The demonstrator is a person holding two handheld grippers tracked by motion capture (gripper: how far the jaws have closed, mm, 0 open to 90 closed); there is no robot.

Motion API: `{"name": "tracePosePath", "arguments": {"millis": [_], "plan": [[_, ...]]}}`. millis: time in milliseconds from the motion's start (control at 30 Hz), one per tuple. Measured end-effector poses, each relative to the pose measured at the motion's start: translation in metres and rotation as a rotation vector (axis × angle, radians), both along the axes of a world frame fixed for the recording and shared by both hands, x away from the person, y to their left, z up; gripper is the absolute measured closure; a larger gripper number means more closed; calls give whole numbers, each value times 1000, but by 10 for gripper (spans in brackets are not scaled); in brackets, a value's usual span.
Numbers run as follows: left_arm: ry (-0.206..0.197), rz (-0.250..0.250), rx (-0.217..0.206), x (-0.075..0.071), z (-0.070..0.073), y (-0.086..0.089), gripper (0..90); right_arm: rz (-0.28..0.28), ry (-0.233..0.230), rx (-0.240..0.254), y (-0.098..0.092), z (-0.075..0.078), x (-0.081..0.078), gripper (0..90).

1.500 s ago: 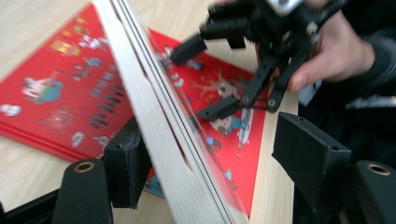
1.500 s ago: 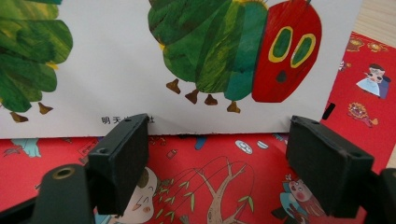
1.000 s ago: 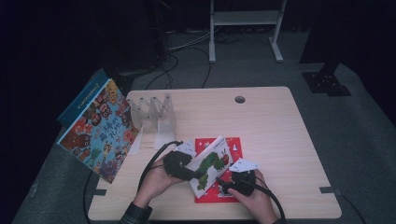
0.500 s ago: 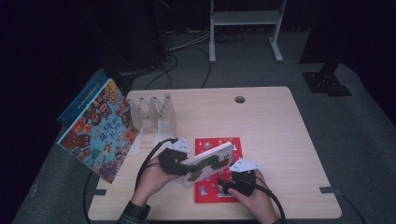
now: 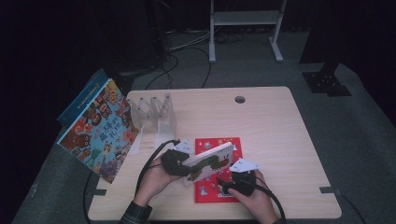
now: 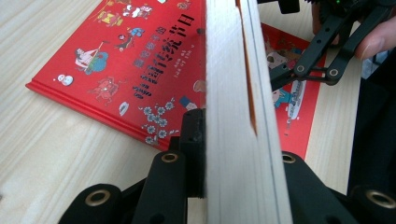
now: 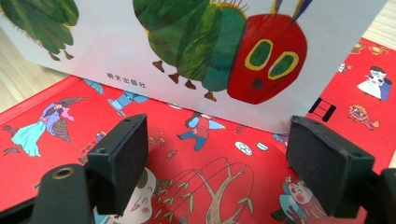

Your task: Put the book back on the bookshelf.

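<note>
1. The left claw (image 5: pixel 187 164) has just been closing and now pinches the white caterpillar picture book (image 5: pixel 210 162), holding it on edge.
2. The right claw (image 7: pixel 215 154) stands spread, empty, over the flat red picture book (image 7: pixel 196 186) lying beneath both on the tabletop (image 5: pixel 280 135).

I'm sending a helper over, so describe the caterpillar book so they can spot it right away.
Start at the wooden table and look to its near edge, where a flat red book lies. Tilted up on edge over it, clamped in the left claw, is the caterpillar book: white cover, green caterpillar, red face.
</note>
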State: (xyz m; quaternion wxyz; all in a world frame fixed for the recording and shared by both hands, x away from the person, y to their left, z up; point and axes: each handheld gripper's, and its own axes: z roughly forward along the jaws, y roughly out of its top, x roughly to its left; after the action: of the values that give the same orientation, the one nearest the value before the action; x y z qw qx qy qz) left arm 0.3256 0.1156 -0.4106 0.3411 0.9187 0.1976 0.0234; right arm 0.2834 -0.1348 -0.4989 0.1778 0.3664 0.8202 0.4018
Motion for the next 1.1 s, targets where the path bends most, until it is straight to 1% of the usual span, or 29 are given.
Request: {"name": "tracePosePath", "arguments": {"millis": [33,67,100,133,167,200,267,300,367,467,567,600,633,767,800,967,1100], "plan": [[10,3,-1,-1,1,0,755,0,0,0,0,0,0,202],[-2,1,2,-1,4,1,755,0,0,0,0,0,0,202],[9,5,-3,-2,7,2,755,1,-3,-1,0,0,0,202],[12,3,-2,-2,9,4,756,1,-3,1,0,0,0,202],[8,7,-14,-2,11,6,756,1,-3,-1,0,0,0,202],[11,10,-10,-2,13,9,756,1,-3,0,0,0,0,202],[9,22,-18,-3,18,14,756,2,-5,-1,0,0,0,202],[1,24,-16,-3,20,17,756,1,-4,-1,0,0,0,202],[-4,38,-17,-4,25,24,756,2,-4,-1,0,0,0,202],[-6,63,-28,-4,30,35,756,3,-4,1,0,0,0,214],[-6,92,-38,-4,34,47,755,15,-12,-19,-1,2,1,225],[-10,104,-48,-4,35,51,755,17,-15,-24,-1,3,1,228],[-14,111,-52,-4,37,55,755,16,-11,-26,-2,4,1,230],[-13,141,-75,-5,42,71,755,7,-24,-17,-12,9,3,237],[-7,150,-79,-6,43,75,755,0,-28,-12,-15,11,4,237],[-13,191,-101,-7,47,92,755,-51,-39,-21,-35,13,10,237],[-8,217,-107,-9,50,106,755,-95,-33,-27,-50,13,16,237]]}}
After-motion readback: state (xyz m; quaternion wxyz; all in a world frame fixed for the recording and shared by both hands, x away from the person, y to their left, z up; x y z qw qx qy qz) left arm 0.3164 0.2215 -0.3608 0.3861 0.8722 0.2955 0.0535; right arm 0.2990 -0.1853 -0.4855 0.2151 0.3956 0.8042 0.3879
